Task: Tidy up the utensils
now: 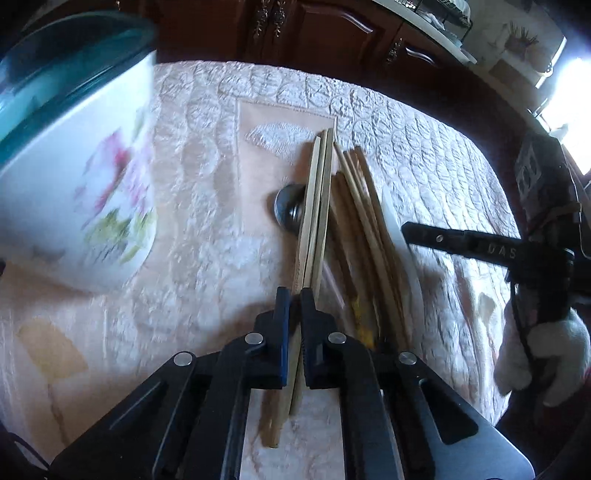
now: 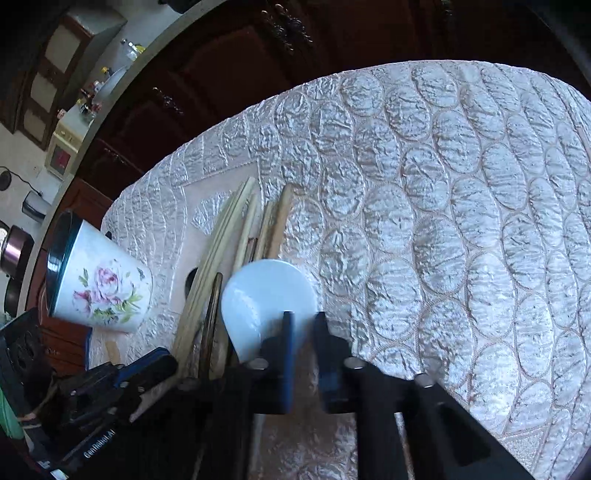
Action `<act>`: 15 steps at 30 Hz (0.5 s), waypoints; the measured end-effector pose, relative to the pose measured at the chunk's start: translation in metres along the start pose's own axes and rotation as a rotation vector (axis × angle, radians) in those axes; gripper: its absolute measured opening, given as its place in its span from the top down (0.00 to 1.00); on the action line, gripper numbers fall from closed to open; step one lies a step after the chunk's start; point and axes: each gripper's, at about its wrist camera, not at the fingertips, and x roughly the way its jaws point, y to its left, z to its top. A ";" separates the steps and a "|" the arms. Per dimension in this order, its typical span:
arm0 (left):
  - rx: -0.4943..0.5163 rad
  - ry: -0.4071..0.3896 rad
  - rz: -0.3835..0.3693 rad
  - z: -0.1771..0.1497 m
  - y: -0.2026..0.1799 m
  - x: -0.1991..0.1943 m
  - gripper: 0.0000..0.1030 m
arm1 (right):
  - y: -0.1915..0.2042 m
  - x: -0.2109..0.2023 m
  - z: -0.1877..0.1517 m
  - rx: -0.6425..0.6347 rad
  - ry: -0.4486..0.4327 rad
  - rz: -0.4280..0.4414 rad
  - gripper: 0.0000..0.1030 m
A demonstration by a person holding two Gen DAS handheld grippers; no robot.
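My left gripper is shut on a pair of pale wooden chopsticks, which point away over the table; they also show in the right wrist view. A pile of darker wooden chopsticks lies just right of them, over a dark metal spoon and beside a white ceramic spoon. A white flowered cup with a teal rim stands to the left. My right gripper is open just above the white spoon's bowl, holding nothing. The cup is far left there.
A quilted pinkish cloth covers the table. Dark wooden cabinets stand behind the far table edge. The right gripper's arm and a white-gloved hand reach in from the right.
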 end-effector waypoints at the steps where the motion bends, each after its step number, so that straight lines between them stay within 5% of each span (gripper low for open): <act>1: -0.003 0.004 0.006 -0.005 0.004 -0.003 0.96 | 0.000 -0.002 -0.002 -0.003 0.002 0.009 0.97; 10: -0.008 0.002 0.032 -0.044 0.017 -0.043 0.96 | 0.000 -0.033 -0.024 -0.081 -0.031 -0.023 0.97; 13: 0.008 0.001 0.055 -0.052 0.017 -0.050 0.96 | -0.003 -0.031 -0.018 -0.048 -0.023 0.019 0.62; 15: 0.024 -0.016 0.080 -0.052 0.014 -0.052 0.97 | -0.001 -0.025 -0.012 -0.038 -0.030 0.022 0.56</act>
